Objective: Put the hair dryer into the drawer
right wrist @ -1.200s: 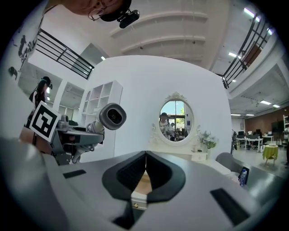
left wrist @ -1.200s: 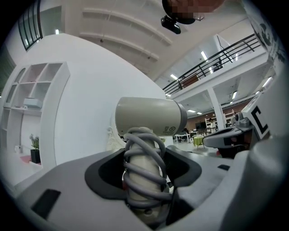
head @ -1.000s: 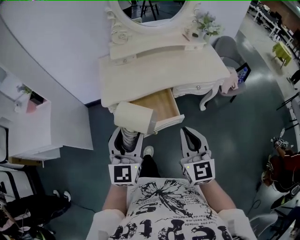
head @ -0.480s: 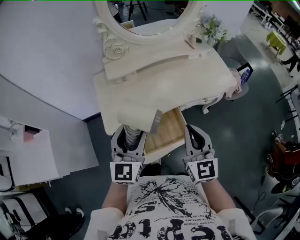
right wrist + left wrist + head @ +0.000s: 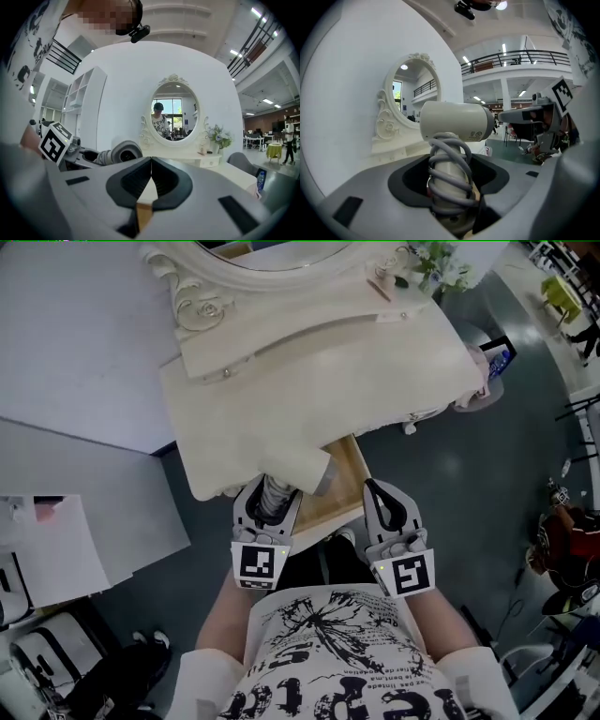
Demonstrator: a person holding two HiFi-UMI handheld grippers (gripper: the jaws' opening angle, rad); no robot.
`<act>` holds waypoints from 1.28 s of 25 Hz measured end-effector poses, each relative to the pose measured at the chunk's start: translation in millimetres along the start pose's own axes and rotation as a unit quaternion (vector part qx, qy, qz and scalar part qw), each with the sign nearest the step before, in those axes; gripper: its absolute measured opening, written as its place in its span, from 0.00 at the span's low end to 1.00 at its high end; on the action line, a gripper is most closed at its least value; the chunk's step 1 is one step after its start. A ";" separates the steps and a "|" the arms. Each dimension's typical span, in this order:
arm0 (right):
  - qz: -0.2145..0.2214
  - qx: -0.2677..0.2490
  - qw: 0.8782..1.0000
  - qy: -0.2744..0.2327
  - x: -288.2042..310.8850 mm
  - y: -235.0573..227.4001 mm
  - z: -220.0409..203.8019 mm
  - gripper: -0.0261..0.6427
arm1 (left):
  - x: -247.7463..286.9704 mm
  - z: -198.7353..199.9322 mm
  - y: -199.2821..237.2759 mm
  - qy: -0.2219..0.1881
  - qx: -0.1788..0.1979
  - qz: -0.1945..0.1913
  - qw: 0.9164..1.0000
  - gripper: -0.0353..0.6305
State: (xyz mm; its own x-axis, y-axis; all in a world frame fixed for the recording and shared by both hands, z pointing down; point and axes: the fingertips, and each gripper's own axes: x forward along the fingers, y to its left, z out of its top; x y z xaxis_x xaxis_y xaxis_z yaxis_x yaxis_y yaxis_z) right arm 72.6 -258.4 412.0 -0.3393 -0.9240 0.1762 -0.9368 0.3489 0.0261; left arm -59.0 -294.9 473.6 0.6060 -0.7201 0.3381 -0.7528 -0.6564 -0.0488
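Observation:
My left gripper (image 5: 270, 493) is shut on the handle of the cream hair dryer (image 5: 292, 468), whose grey cord is coiled round that handle. The dryer's barrel (image 5: 454, 121) lies crosswise above the jaws. From the head view its head hangs over the front edge of the cream dressing table (image 5: 281, 381), just left of the open wooden drawer (image 5: 345, 486). My right gripper (image 5: 376, 487) is beside the drawer's right side, its jaws shut with nothing between them (image 5: 151, 161). The right gripper view also catches the dryer (image 5: 123, 152) at the left.
An oval mirror (image 5: 174, 110) and a small shelf with flowers (image 5: 441, 268) stand at the table's back. A grey chair (image 5: 483, 371) is at the table's right end. White shelving (image 5: 56, 540) stands to the left. My shoe (image 5: 345, 536) is under the drawer.
Both grippers have moved forward toward the dressing table. The hair dryer's head has gone from in front of the drawer's left corner to over the table's front edge.

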 end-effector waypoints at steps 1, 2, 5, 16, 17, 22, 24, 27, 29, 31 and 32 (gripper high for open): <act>-0.002 0.001 1.000 -0.005 2.0 -3.8 -3.0 0.06 | 8.7 -10.7 -4.3 0.014 0.003 -0.009 1.000 0.45; -0.005 0.003 1.000 -0.010 4.4 -8.1 -5.5 0.06 | 18.0 -22.2 -9.1 0.030 0.006 -0.020 0.999 0.45; -0.016 0.016 1.000 0.009 5.9 -22.5 -25.8 0.06 | 45.0 -61.9 -28.1 0.091 0.019 -0.065 0.994 0.45; -0.056 0.063 0.994 0.073 -9.1 -60.5 -97.5 0.06 | 103.3 -192.0 -88.9 0.282 0.128 -0.225 0.924 0.45; -0.058 0.066 0.993 0.076 -10.5 -62.9 -102.9 0.06 | 106.9 -200.0 -93.5 0.293 0.136 -0.234 0.917 0.45; -0.062 0.075 0.991 0.089 -10.7 -67.3 -121.3 0.06 | 115.0 -233.0 -110.4 0.343 0.148 -0.270 0.887 0.45; -0.064 0.079 0.991 0.089 -7.7 -68.9 -123.2 0.06 | 117.0 -243.7 -112.9 0.362 0.147 -0.278 0.878 0.45; -0.058 0.086 0.991 0.083 -5.9 -69.4 -123.5 0.06 | 118.3 -256.8 -120.4 0.382 0.147 -0.287 0.866 0.45; -0.055 0.091 0.990 0.088 -8.6 -70.3 -125.6 0.06 | 121.2 -259.0 -125.4 0.381 0.147 -0.288 0.866 0.45; -0.059 0.098 0.989 0.092 -12.2 -73.3 -127.9 0.06 | 123.8 -259.3 -128.2 0.379 0.140 -0.287 0.869 0.45; -0.063 0.103 0.988 0.093 -14.0 -75.0 -129.7 0.06 | 124.3 -260.7 -128.9 0.381 0.138 -0.285 0.869 0.45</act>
State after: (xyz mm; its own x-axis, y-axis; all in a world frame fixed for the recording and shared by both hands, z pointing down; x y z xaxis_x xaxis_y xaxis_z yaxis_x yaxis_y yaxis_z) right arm 158.7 -251.4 535.2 -0.2152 -0.9064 0.3635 -0.9747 0.1763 -0.1374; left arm 46.4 -241.1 767.0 0.4357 0.0282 0.8996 -0.2322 -0.9622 0.1426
